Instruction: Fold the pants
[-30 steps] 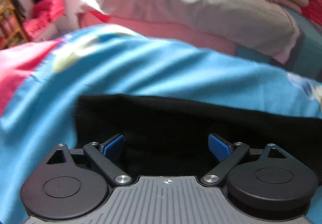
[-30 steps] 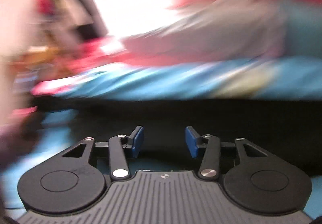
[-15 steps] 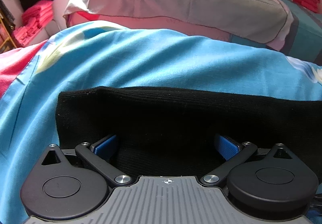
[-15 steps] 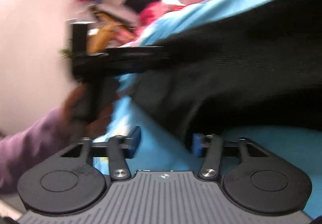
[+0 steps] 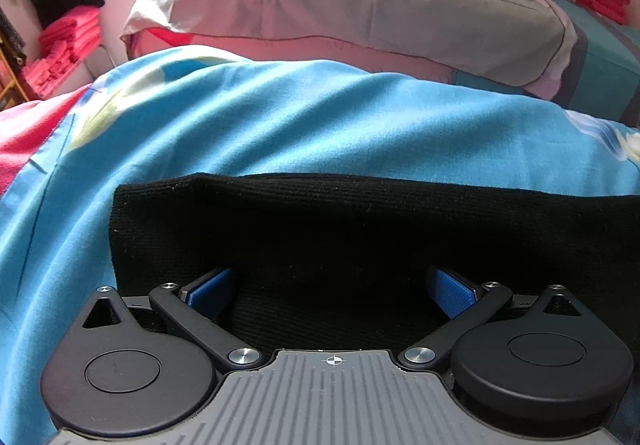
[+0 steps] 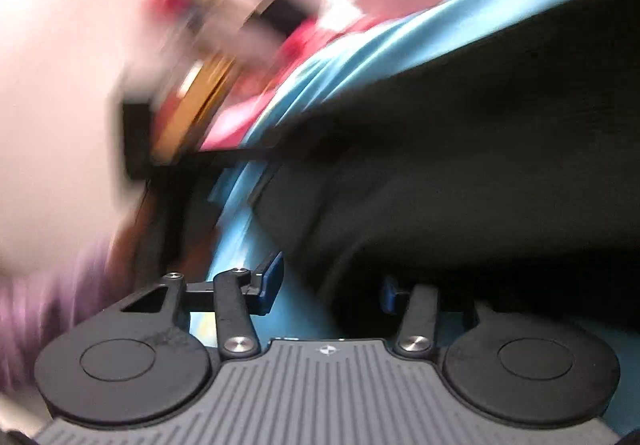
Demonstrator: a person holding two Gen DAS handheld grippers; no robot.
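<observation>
Black ribbed pants (image 5: 340,237) lie flat on the blue bedsheet (image 5: 240,125), their left end squared off. My left gripper (image 5: 332,289) is open, its blue pads (image 5: 452,291) wide apart over the near edge of the pants. In the blurred right wrist view the pants (image 6: 480,165) fill the right side, with a raised fold near the fingers. My right gripper (image 6: 328,287) is open, tilted, at the edge of the pants, its right pad (image 6: 388,293) against the dark cloth. The other gripper shows in the right wrist view as a dark blur (image 6: 168,165) at the left.
A grey pillow (image 5: 360,5) lies on pink bedding at the head of the bed. Folded pink cloths (image 5: 68,45) sit on a shelf at the far left. A pink-red patch (image 5: 16,153) borders the sheet's left side. A purple sleeve (image 6: 36,297) shows low left.
My left gripper has opened wider and settled closer over the pants. My right gripper has swung and tilted to the left end of the pants, its view still blurred by motion.
</observation>
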